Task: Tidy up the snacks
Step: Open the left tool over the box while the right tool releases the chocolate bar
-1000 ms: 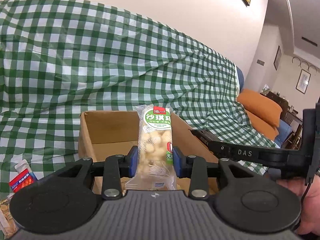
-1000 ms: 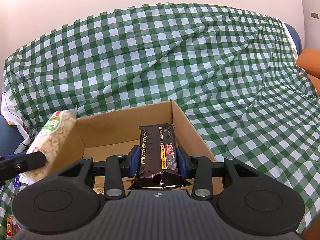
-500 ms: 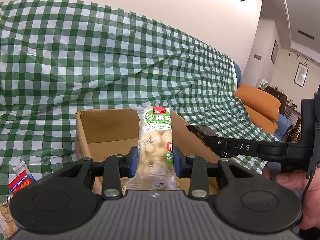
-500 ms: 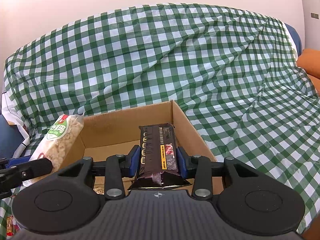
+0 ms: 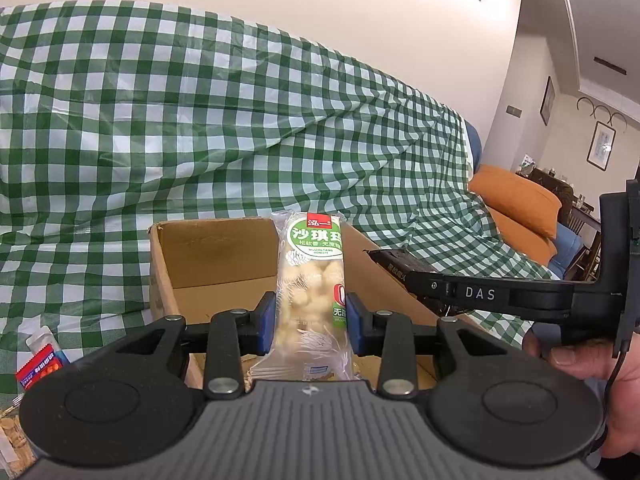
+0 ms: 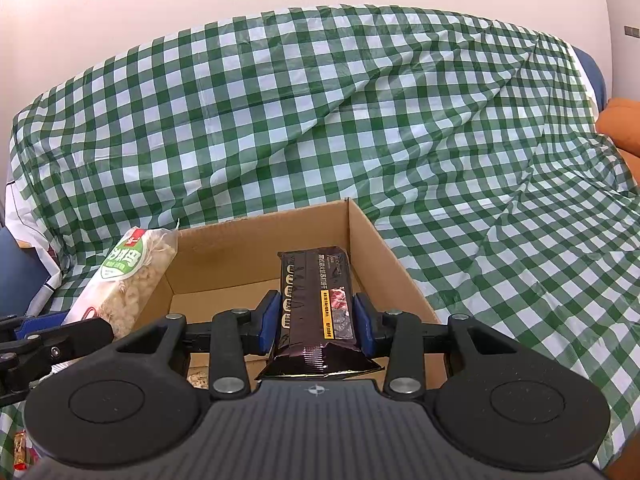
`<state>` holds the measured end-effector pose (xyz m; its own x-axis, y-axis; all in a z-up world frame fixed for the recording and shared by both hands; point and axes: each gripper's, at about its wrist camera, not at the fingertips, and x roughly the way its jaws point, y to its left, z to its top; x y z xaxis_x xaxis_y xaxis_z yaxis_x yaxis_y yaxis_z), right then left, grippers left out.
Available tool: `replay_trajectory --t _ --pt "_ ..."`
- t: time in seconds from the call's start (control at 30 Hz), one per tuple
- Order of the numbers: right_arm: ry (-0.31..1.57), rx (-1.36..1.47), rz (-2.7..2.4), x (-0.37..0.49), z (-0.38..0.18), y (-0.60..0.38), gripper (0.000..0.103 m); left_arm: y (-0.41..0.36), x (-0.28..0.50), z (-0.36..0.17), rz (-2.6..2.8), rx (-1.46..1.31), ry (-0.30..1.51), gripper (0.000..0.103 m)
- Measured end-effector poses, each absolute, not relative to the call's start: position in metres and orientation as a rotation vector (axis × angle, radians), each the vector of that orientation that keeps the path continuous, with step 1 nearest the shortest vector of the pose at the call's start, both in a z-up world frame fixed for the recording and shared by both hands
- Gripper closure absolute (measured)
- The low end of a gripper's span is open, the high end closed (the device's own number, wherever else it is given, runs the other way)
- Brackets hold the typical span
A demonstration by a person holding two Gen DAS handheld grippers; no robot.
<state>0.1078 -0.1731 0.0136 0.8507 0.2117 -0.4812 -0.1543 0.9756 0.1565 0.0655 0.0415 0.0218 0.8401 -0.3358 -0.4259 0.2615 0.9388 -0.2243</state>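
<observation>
Biggest thing in both of my views is the green-and-white checked cloth [image 6: 360,128], draped over a sofa and spreading down under everything else. An orange cushion [image 5: 516,204] pokes out at its far right end in the left view.

Sitting on the cloth is an open cardboard box [image 6: 384,264], flaps up, and both my claws hang right at its near edge. I can make out a bit of something pale and crumbly on the box floor, can't tell what.

Left claw [image 5: 310,322]: blue pads pinched on the sides of a clear pack of puffed rice cake [image 5: 314,288] with a green label. It stands upright, over the left half of the box. Jaws are only partly spread, just as wide as the pack.

Right claw [image 6: 318,320]: same deal, pads pressed against a dark brown snack bar [image 6: 316,300] with a yellow stripe, held upright over the right side of the box, close to its right wall. The crimped bottom end of the wrapper flares out below the pads.

A bare hand [image 5: 588,364] grips the right claw's handle at the edge of the left view.

Small stuff: a red-and-white packet [image 5: 40,362] lies on the cloth left of the box, well clear of both claws, with a bag of round crackers [image 5: 12,436] just below it in the corner.
</observation>
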Motion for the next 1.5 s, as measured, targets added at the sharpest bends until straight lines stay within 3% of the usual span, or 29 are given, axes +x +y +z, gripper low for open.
replay_trajectory --t 0.87,0.93,1.0,1.5 --pt "0.531 0.094 0.22 0.112 0.013 -0.171 0.061 0.043 0.065 0.026 -0.327 -0.171 0.46 0.06" --pt "0.539 0.085 0.225 0.113 0.012 -0.17 0.053 0.043 0.064 0.027 -0.316 -0.174 0.456 0.053" --pt "0.538 0.076 0.222 0.112 0.012 -0.169 0.048 0.044 0.064 0.027 -0.306 -0.178 0.456 0.053" --pt "0.533 0.058 0.23 0.112 0.013 -0.162 0.047 0.051 0.057 0.027 -0.268 -0.16 0.457 0.053"
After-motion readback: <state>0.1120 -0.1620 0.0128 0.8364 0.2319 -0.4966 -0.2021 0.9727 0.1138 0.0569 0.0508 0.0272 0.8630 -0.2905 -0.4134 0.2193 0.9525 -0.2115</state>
